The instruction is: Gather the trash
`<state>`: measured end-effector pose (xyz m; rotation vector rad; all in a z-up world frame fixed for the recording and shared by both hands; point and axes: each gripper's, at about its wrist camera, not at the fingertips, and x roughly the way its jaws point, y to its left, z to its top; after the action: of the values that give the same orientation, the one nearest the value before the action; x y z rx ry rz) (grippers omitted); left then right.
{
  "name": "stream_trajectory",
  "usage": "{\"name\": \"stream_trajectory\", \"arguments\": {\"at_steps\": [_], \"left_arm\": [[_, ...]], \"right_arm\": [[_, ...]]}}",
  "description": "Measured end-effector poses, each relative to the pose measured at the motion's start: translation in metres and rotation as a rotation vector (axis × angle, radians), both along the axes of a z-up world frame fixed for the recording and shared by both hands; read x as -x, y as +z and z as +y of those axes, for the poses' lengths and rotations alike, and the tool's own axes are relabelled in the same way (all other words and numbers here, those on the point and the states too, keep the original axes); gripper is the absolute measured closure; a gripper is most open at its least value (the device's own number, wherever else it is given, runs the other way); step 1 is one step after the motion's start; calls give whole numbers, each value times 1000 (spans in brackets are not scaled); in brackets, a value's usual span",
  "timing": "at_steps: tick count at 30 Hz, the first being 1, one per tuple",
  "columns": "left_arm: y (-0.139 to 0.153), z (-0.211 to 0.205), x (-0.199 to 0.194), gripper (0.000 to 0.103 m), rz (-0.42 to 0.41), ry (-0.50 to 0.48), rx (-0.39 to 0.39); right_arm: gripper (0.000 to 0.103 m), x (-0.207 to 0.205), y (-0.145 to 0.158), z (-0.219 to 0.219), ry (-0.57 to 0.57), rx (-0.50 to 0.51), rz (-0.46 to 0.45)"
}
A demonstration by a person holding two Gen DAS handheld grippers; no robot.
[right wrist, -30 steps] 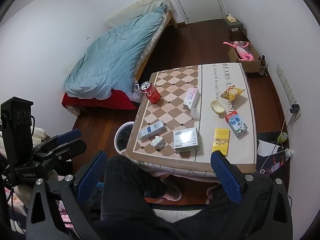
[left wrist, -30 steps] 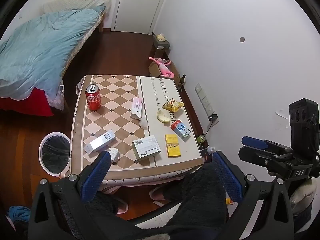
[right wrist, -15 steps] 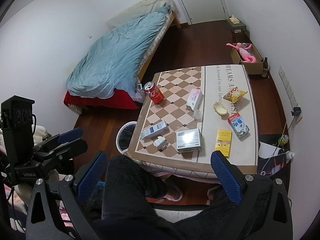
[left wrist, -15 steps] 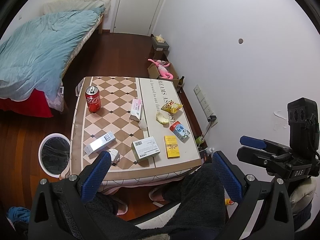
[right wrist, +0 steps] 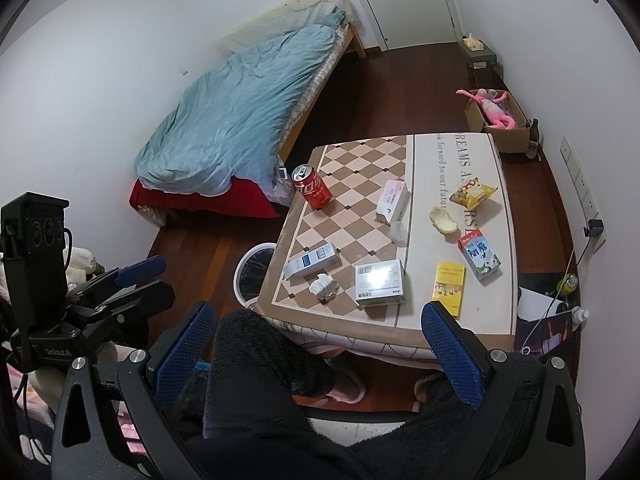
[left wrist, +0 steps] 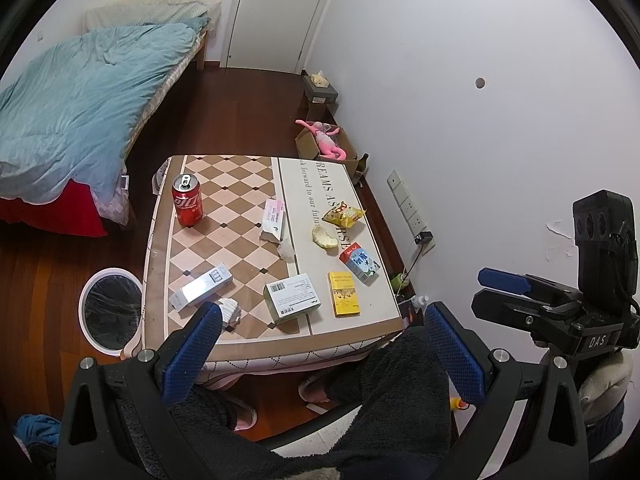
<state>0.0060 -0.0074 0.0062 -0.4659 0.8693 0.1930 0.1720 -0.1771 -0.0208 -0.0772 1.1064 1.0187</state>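
I am holding both grippers high above a low table (left wrist: 352, 328) whose cloth cover is lying smooth, half brown-and-cream diamond check, half plain cream with printed lettering. The trash is sitting spread across it, pieces apart from one another: a glossy red cylindrical can (left wrist: 187, 200) standing upright near the far left corner, a long pink-and-white carton (left wrist: 273, 216) with a torn near end, a crinkled yellow snack bag (left wrist: 344, 215), a pale curved chip-like scrap (left wrist: 325, 237) just beside it, a small blue-and-white milk carton (left wrist: 359, 262) lying on its side, a flat yellow box (left wrist: 344, 293), a squat white box (left wrist: 291, 297) with a barcode label, a long silvery box (left wrist: 201, 287) and a crumpled white tissue (left wrist: 229, 309). On the dark wooden floor, close to the table's left edge, a round white-rimmed bin (left wrist: 109, 309) lined with clear plastic is standing open.

My left gripper (left wrist: 320, 354) is pointing down over the table's near edge, its textured blue pads (left wrist: 191, 350) spread wide with nothing between them. My right gripper (right wrist: 316, 354) is hovering likewise, fingers wide apart and gripping nothing, above my dark fleecy legs (right wrist: 260, 364), which are resting at the table's front.
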Motion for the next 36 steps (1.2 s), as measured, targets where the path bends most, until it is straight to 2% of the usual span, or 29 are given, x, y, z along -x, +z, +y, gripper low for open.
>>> {"name": "stream_trajectory", "arguments": {"at_steps": [36], "left_arm": [[2,0,3,0,-6,-4,2]], "right_arm": [[0,0,1,-1,-2,-1,2]]}}
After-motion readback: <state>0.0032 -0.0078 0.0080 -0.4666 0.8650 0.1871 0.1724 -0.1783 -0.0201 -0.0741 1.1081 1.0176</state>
